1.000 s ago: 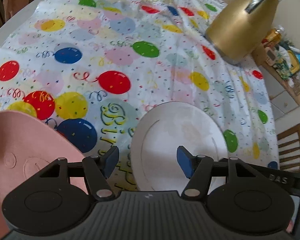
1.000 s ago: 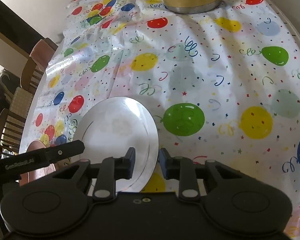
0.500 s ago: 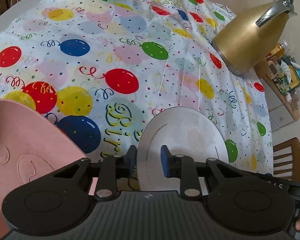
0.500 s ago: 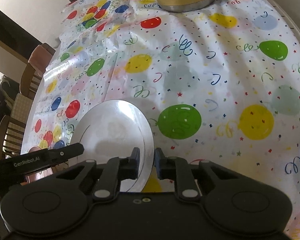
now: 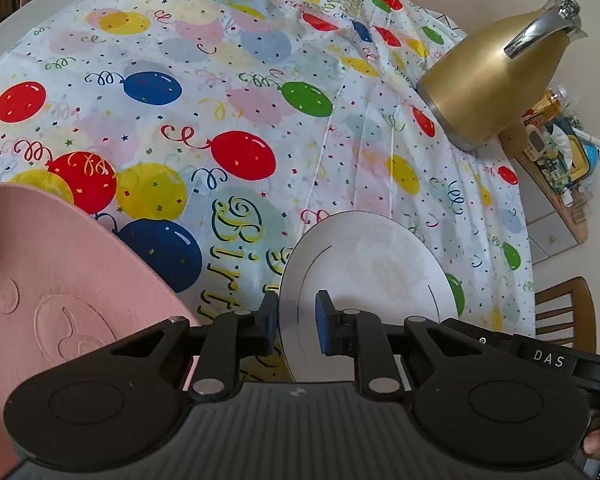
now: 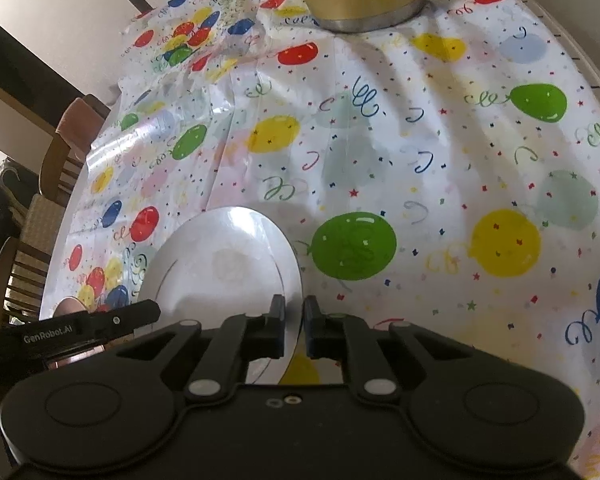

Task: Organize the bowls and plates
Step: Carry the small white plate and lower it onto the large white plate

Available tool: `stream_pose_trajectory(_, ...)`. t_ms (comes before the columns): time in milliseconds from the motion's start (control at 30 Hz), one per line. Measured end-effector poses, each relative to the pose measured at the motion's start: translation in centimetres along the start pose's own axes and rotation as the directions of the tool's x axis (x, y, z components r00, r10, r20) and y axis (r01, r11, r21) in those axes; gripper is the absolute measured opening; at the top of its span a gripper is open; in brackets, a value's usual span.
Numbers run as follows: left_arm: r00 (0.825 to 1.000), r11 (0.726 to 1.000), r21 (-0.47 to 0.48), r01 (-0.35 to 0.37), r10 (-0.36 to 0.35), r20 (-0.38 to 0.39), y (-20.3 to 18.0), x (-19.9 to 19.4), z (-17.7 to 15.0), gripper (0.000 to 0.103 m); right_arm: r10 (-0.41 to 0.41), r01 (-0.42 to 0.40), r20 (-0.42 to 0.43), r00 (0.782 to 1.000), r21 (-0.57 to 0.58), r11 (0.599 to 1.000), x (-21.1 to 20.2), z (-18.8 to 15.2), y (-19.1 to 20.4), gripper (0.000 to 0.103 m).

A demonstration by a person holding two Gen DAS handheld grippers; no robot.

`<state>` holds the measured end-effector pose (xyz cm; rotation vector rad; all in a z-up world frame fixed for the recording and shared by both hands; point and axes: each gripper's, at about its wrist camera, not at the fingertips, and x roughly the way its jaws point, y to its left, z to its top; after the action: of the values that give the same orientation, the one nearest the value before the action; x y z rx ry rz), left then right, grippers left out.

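pink plate (image 5: 56,280) at left on balloon tablecloth (image 5: 240,80) | left gripper (image 5: 297,322) jaws closing across white plate (image 5: 372,264) left rim | right gripper (image 6: 294,326) jaws closing across its right rim | gold jug (image 5: 492,88) far right

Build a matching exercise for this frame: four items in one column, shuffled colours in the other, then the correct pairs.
Items
1. round plate with both grippers at its rim
2. plate with an embossed face, beside it
3. kettle at the far side of the tablecloth
4. balloon printed just right of the round plate in the right wrist view

Colours
A. gold
B. green
C. white
D. pink

Pairs: 1-C, 2-D, 3-A, 4-B
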<state>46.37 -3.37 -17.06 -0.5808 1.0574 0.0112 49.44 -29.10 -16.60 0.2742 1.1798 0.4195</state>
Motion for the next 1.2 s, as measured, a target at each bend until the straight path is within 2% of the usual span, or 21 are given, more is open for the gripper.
stream_pose_trajectory(367, 0.999, 0.999, -0.001, 0.051, -0.051, 0.017, -1.1, -3.4, 0.1, 0.019, 0.035, -0.036, 0.047, 0.998, 0.009, 0.999, -3.4, 0.2, 0.5, 0.007)
stream_pose_trajectory(667, 0.996, 0.996, 0.015, 0.091, -0.091, 0.017, -1.5, -8.0, -1.4, 0.019, 0.05, -0.05, 0.068, 0.996, -0.006, 0.999, -7.5, -1.7, 2.0, 0.007)
stream_pose_trajectory(900, 0.994, 0.994, 0.012, 0.108, -0.108, 0.011, -0.9, -12.2, -4.1, 0.019, 0.055, -0.053, 0.078, 0.995, -0.022, 0.998, -10.9, -4.9, 3.9, 0.007)
stream_pose_trajectory(1200, 0.99, 0.989, 0.042, 0.142, -0.141, -0.01, 1.0, -17.8, -9.1, 0.019, 0.056, -0.055, 0.092, 0.994, -0.016, 0.998, -15.3, -11.0, 6.4, 0.007)
